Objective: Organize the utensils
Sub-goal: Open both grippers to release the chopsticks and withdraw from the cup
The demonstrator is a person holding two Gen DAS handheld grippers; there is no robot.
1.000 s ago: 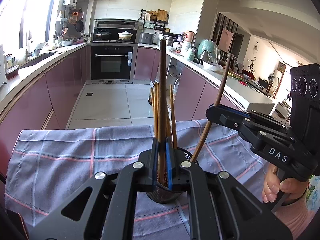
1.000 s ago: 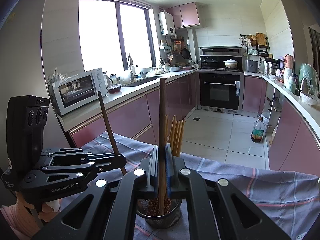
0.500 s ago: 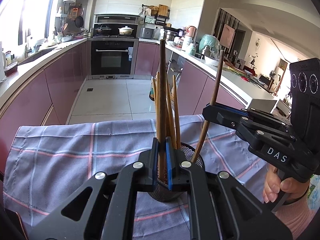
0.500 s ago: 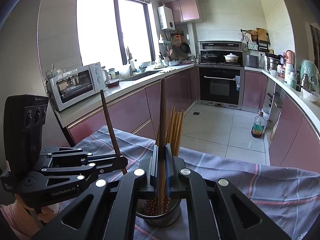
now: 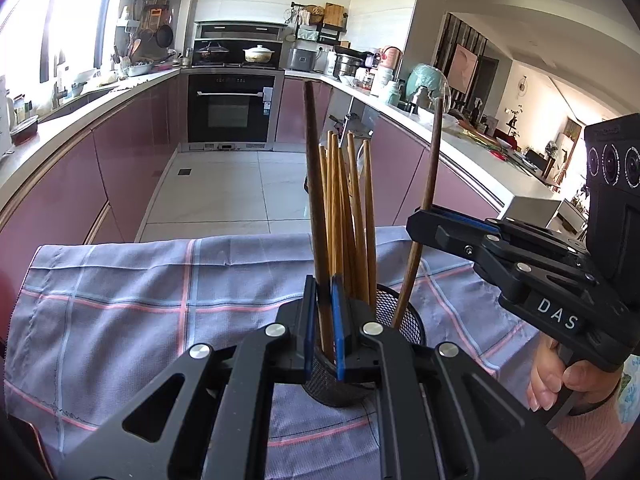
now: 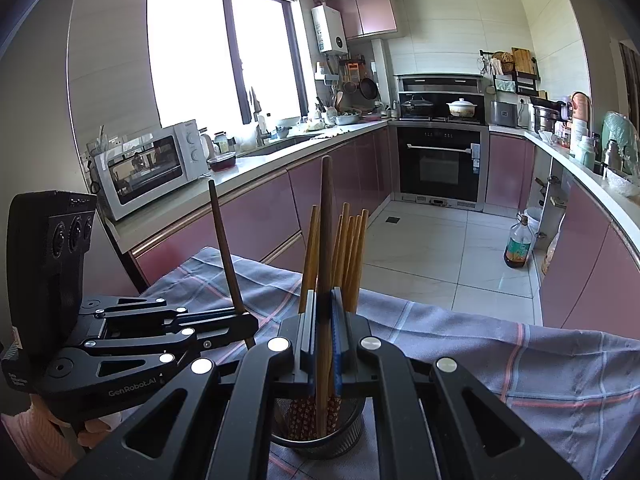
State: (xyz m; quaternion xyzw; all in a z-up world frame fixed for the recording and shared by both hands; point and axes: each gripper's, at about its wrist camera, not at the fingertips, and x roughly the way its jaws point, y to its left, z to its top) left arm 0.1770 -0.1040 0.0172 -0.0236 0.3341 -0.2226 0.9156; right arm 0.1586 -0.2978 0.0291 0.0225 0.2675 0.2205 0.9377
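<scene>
The job looks close to its end, though not finished. A mesh cup [image 5: 404, 320] stands on the checked cloth [image 5: 120, 300] that covers the worktop, and it already holds a bundle of light chopsticks [image 5: 352, 216], standing upright and fanned a little at the top. Nothing else loose shows on the cloth in either view, so the two dark chopsticks seem to be the last pieces to go in.

The left gripper [image 5: 324, 320] has its fingers closed tight on one dark chopstick [image 5: 314, 184], held nearly upright, its lower end already down inside the cup's rim beside the light bundle. The right gripper [image 6: 324, 328] is likewise clamped on the second dark chopstick [image 6: 326, 240]; from the left wrist view that stick [image 5: 426, 216] leans inward, its lower end reaching into the far side of the cup. Whether either tip rests on the bottom cannot be told: the grippers hide the cup's floor in the left view, and in the right view the stick's end is lost among the patterned ends [image 6: 304, 416] of the light chopsticks.

What is left, in my judgement, is to let both dark sticks settle fully, open the fingers and draw the grippers clear without tipping the cup, which is light and crowded. The right stick's lean may push the bundle sideways as it drops.
</scene>
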